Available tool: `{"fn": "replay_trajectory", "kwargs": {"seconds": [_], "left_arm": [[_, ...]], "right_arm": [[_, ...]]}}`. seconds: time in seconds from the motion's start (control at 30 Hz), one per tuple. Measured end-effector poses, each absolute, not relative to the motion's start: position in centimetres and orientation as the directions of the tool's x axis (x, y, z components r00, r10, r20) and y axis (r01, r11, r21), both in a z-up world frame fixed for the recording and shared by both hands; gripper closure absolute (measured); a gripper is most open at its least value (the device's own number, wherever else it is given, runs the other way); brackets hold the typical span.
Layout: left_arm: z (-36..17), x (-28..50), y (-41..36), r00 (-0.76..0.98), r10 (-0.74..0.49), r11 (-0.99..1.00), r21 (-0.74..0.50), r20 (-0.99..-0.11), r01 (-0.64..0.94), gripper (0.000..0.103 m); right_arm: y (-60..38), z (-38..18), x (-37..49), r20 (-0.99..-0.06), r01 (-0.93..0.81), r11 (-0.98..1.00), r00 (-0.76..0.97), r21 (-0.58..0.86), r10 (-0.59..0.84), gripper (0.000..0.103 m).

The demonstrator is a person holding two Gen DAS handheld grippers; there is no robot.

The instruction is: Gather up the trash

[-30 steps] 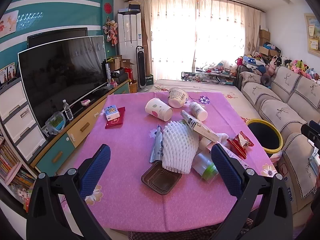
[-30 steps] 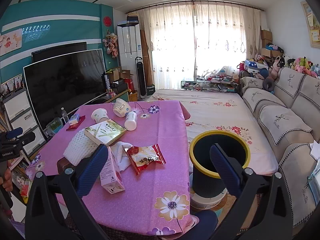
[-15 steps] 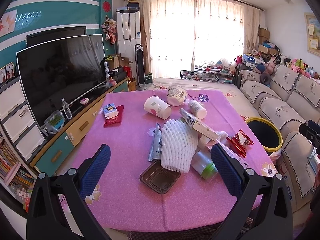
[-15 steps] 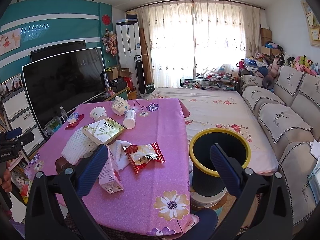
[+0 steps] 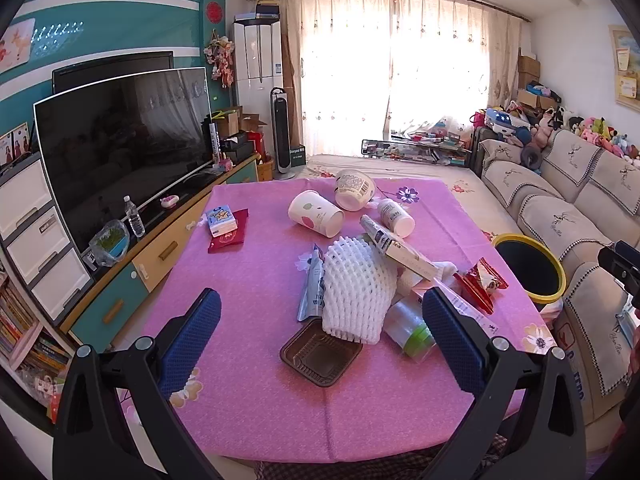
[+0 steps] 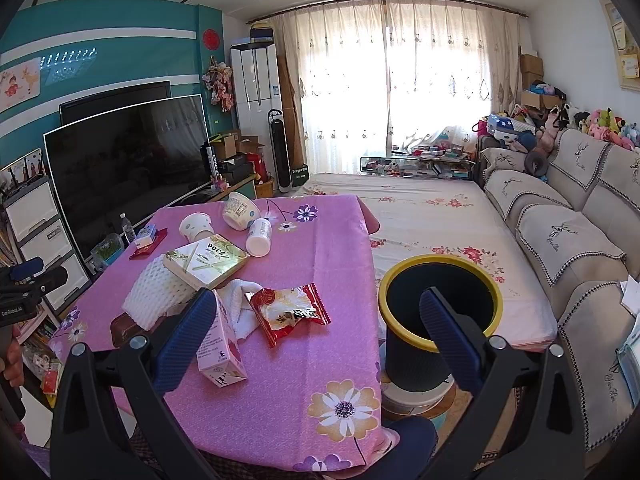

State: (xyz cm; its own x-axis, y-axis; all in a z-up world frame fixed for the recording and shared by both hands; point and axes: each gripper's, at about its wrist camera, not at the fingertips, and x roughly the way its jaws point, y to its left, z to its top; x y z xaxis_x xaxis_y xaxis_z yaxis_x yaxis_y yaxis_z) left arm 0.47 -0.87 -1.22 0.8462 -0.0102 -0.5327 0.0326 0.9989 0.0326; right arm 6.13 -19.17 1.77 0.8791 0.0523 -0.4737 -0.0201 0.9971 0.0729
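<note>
Trash lies in a heap on the pink tablecloth [image 5: 256, 280]: a white foam net [image 5: 356, 292], a brown plastic tray [image 5: 320, 354], a clear cup with green lid [image 5: 408, 330], a Pocky box [image 6: 206, 260], a red snack packet [image 6: 288, 312], a pink carton [image 6: 222, 346], paper cups [image 5: 316, 214] and a small white bottle [image 5: 396, 216]. A black bin with a yellow rim [image 6: 440, 312] stands on the floor right of the table. My left gripper [image 5: 320, 328] hangs open above the tray. My right gripper [image 6: 316, 324] is open over the table's right edge, holding nothing.
A blue tissue pack on a red booklet [image 5: 226, 224] lies at the table's left. A TV [image 5: 120, 144] on a low cabinet runs along the left wall. A sofa [image 6: 568, 240] lines the right. A flowered mat [image 6: 432, 216] covers the floor beyond.
Both views have shifted only slightly; the left gripper has drifted a little closer to the heap. Both grippers stay open and nothing on the table has moved.
</note>
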Motion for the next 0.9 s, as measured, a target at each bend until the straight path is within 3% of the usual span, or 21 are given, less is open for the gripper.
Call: {"fn": "replay_trajectory", "kwargs": {"seconds": [0.9], "left_arm": [[-1.32, 0.38, -0.98, 0.846, -0.011, 0.999, 0.034, -0.533, 0.035, 0.004]], "right_arm": [[-19.41, 1.24, 6.44, -0.483, -0.014, 0.997, 0.874, 0.081, 0.051, 0.006]]}}
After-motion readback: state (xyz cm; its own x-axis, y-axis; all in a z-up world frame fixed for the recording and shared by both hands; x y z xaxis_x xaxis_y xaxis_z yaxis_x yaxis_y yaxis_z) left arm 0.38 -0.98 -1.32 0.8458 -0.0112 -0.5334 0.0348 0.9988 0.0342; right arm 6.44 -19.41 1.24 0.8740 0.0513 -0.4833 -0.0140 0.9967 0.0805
